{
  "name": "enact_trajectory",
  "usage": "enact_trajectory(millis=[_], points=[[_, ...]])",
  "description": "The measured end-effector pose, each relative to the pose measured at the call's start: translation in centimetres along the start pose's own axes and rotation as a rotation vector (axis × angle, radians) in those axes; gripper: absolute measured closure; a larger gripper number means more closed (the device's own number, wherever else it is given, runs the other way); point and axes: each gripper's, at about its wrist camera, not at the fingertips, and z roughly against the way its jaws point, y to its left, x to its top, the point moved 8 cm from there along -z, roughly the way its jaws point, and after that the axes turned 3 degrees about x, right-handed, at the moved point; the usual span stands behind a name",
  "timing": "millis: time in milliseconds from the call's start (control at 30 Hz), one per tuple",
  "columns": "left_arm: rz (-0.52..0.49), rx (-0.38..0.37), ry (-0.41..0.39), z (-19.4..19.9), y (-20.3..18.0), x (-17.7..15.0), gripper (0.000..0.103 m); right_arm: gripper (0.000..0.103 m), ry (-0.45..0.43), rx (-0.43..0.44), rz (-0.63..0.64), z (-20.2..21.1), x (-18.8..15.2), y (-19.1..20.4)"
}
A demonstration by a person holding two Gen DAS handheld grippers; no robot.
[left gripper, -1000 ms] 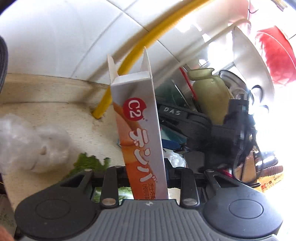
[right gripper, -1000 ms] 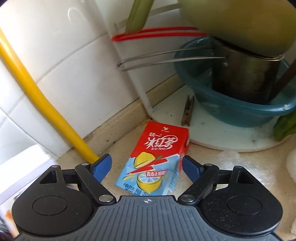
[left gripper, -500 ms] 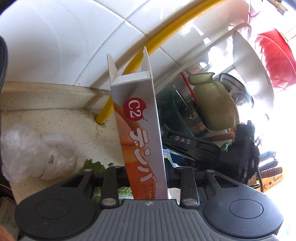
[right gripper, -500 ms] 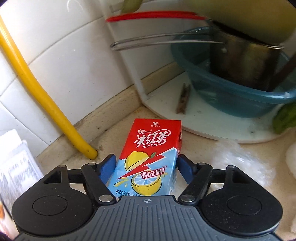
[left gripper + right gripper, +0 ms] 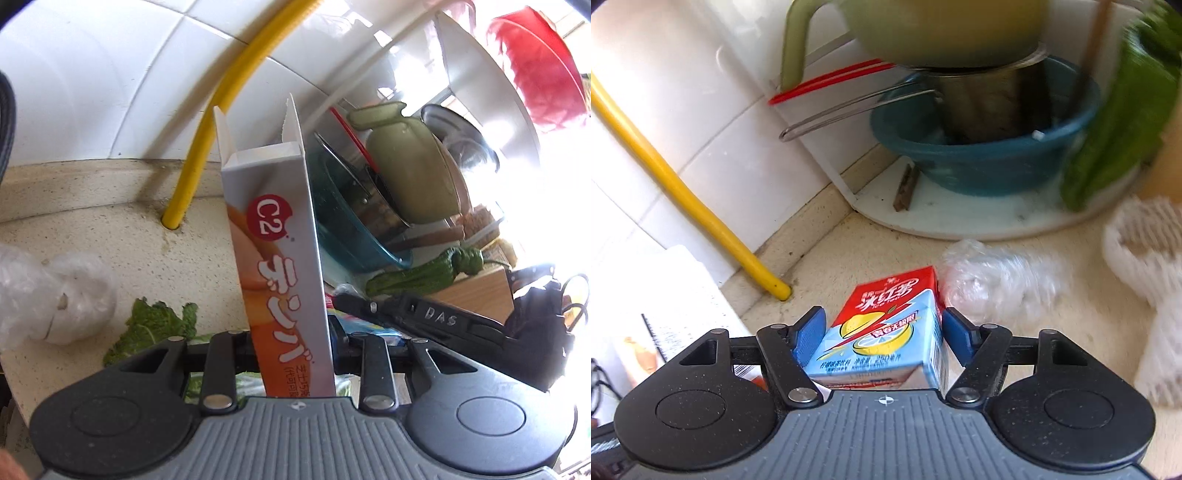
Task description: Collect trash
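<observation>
Here the left gripper point(image 5: 293, 354) is clamped narrowly on a tall white-and-orange carton point(image 5: 280, 266) marked C2, which stands upright between its jaws with its torn top flaps open, lifted clear of the speckled countertop point(image 5: 122, 251). The right gripper point(image 5: 882, 332) has its jaws closing around a red-and-blue iced-tea carton point(image 5: 886, 332); the carton sits between the blue pads point(image 5: 810, 334), the left pad at its side and the right one just beside its edge, so a firm grip cannot be told. Just beyond that carton lies a crumpled clear plastic bag point(image 5: 993, 280), and to the left a yellow hose point(image 5: 683, 195) runs down the white tiled wall point(image 5: 701, 110) into the counter. Further back a teal basin point(image 5: 990, 162) holding a steel pot point(image 5: 990, 107) rests on a white board point(image 5: 960, 218). In the left view a lettuce leaf point(image 5: 155, 325) and another plastic bag point(image 5: 55, 295) lie on the counter, left of the held carton.
</observation>
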Motion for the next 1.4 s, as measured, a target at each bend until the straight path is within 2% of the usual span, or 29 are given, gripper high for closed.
enact_trajectory(millis=[33,67,133,167,267,333,400,467,533,567,667,767,800,867,900,1000,1167,1300,1333,1400], points=[[-0.009,-0.001,0.003,0.0,-0.2,-0.1,0.076,0.034,-0.006,0.015,-0.024,0.4,-0.2,-0.4],[-0.012,-0.003,0.008,-0.1,-0.5,-0.2,0.076,0.064,-0.009,0.032,-0.047,0.9,-0.3,-0.8],[-0.021,0.005,0.012,-0.3,-0.7,-0.4,0.076,0.068,0.000,0.086,-0.123,1.5,-0.6,-1.8],[-0.028,0.007,0.012,-0.3,-0.8,-0.4,0.076,0.064,0.013,0.086,-0.130,1.6,-0.8,-2.3],[-0.037,0.026,0.026,-0.5,-0.5,-0.7,0.076,0.039,0.037,0.048,-0.137,1.5,-1.7,-3.4],[-0.029,0.026,0.029,-0.5,-0.4,-0.8,0.076,0.039,0.052,0.066,-0.142,1.4,-2.2,-3.5],[-0.029,0.031,0.028,-0.5,-0.3,-0.9,0.076,0.033,0.062,0.069,-0.161,1.3,-2.4,-4.0],[-0.034,0.040,0.034,-0.6,-0.2,-1.1,0.076,0.033,0.079,0.146,-0.220,0.8,-2.5,-4.5],[-0.028,0.045,0.043,-0.9,0.0,-1.1,0.076,0.032,0.116,0.291,-0.306,0.3,-2.8,-4.5],[-0.026,0.043,0.050,-1.0,0.0,-1.2,0.076,0.026,0.124,0.347,-0.335,0.2,-2.8,-4.5],[-0.029,0.052,0.062,-1.3,0.2,-1.3,0.075,0.025,0.113,0.438,-0.384,0.3,-2.6,-5.0],[-0.028,0.050,0.073,-1.7,0.3,-1.3,0.075,0.024,0.084,0.574,-0.436,1.5,-2.0,-5.5],[-0.033,0.053,0.075,-1.9,0.2,-1.2,0.075,0.024,0.083,0.556,-0.435,1.5,-1.9,-5.8],[-0.045,0.058,0.090,-2.4,0.1,-1.3,0.074,0.023,0.106,0.430,-0.411,0.3,-2.0,-6.6],[-0.052,0.063,0.106,-2.8,0.0,-1.4,0.075,0.023,0.131,0.421,-0.407,-0.4,-2.3,-6.5],[-0.037,0.067,0.140,-3.7,0.1,-1.8,0.075,0.023,0.142,0.450,-0.400,-1.5,-1.8,-5.6],[-0.044,0.079,0.153,-3.8,0.6,-1.4,0.075,0.021,0.168,0.538,-0.466,-1.7,-1.2,-5.4],[-0.036,0.067,0.180,-4.5,1.0,-1.4,0.074,0.021,0.093,0.654,-0.413,1.3,-0.2,-3.8],[-0.046,0.077,0.183,-4.8,1.0,-1.3,0.073,0.021,0.099,0.624,-0.397,1.0,-0.1,-3.8],[-0.073,0.113,0.185,-5.0,1.3,-1.0,0.072,0.021,0.169,0.510,-0.377,-1.3,-0.6,-4.1]])
